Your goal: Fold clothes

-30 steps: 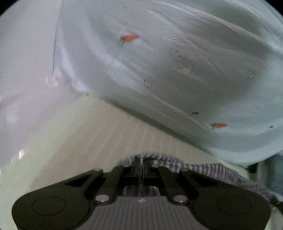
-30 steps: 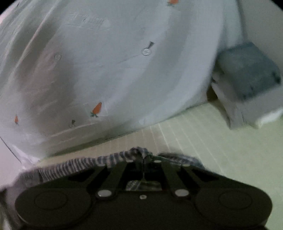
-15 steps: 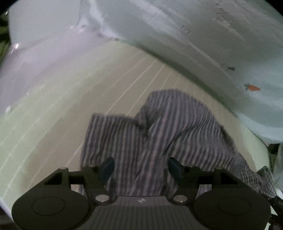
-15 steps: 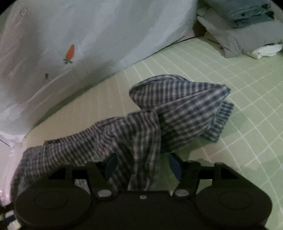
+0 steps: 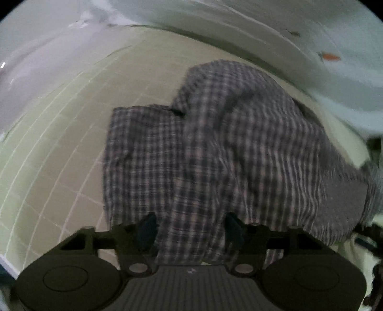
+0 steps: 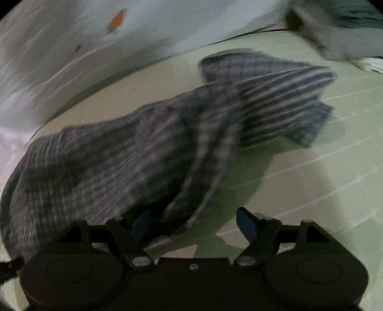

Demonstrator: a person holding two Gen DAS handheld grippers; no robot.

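A crumpled garment of blue-and-white checked woven cotton (image 5: 215, 148) lies heaped on a pale green mat with a thin white grid (image 5: 59, 148), bunched rather than spread, with one folded flap (image 6: 275, 95) reaching toward the far side in the right wrist view. Cloth sits between the fingers of the left gripper (image 5: 191, 229), whose jaws are closing with a gap showing on both sides, so the pads do not yet press on it. The jaws of the right gripper (image 6: 195, 227) are opening; a hem of the garment lies against its left finger (image 6: 141, 224) while the right finger (image 6: 246, 227) stands clear over bare mat.

The step in hand looks like laying the garment down so it can be spread flat for folding. To do it well, each gripper should probably take a single layer at an outer edge or corner rather than a thick bunch, then draw the two edges apart until the wrinkles go. The blur makes layers hard to tell.

Beyond the mat hangs a pale sheet printed with small orange carrots (image 6: 117, 19), and a stack of folded grey and blue clothes (image 6: 347, 28) sits at the far right.
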